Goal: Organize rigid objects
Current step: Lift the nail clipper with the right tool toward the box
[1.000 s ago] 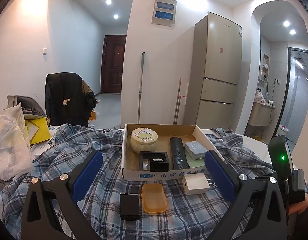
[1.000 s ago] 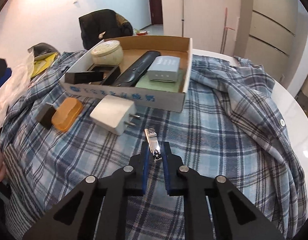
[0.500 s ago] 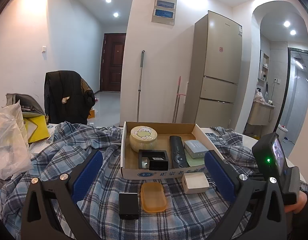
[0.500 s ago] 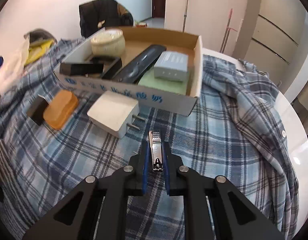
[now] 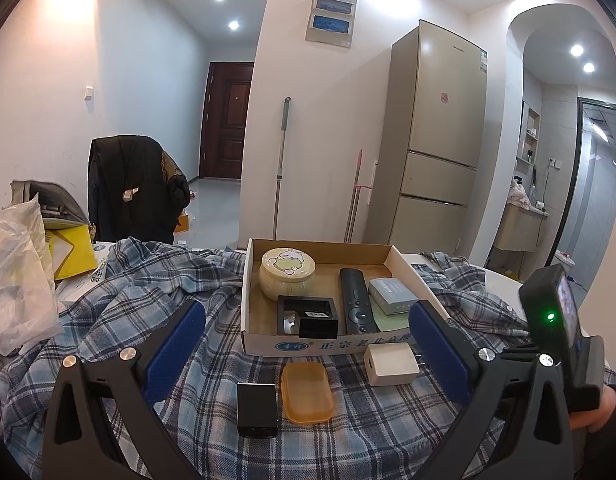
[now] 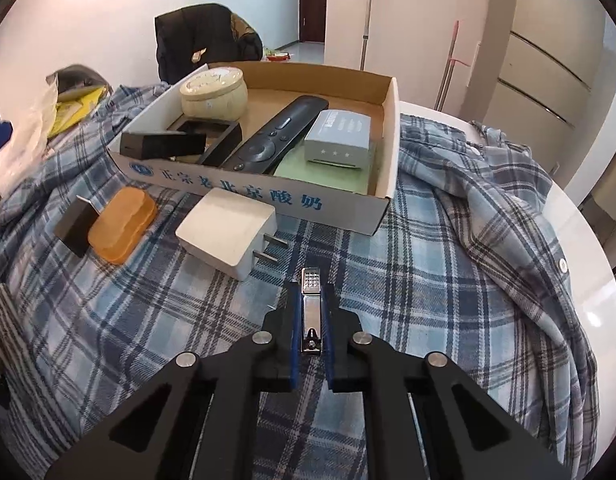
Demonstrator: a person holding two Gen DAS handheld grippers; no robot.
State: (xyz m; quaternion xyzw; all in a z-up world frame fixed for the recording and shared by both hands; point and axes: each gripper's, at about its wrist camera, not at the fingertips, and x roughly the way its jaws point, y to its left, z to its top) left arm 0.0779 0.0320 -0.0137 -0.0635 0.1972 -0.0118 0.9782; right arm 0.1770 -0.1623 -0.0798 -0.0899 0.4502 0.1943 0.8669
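My right gripper (image 6: pixel 312 292) holds a metal nail clipper (image 6: pixel 311 316) lengthwise between its blue pads, just above the plaid cloth; its jaws are closing on it. Ahead stands a cardboard box (image 6: pixel 267 196) with a round tin (image 6: pixel 213 92), a black remote (image 6: pixel 275 136), a grey case (image 6: pixel 338 134) and a black tray (image 6: pixel 211 136) inside. In front of the box lie a white charger (image 6: pixel 227 232), an orange case (image 6: pixel 121 224) and a small black block (image 6: pixel 73 226). My left gripper (image 5: pixel 305 316) hangs open, with nothing between its fingers, facing the box (image 5: pixel 328 346).
A plaid shirt (image 6: pixel 448 272) covers the round white table (image 6: pixel 588 280), whose edge shows at the right. A plastic bag (image 5: pixel 15 280) and yellow papers (image 5: pixel 73 248) lie at the left. A chair with a dark jacket (image 5: pixel 135 188) and a fridge (image 5: pixel 436 140) stand behind.
The nail clipper has straightened between the right pads and sits deeper in the grip. The right gripper has tipped slightly toward the box. The left gripper has kept still.
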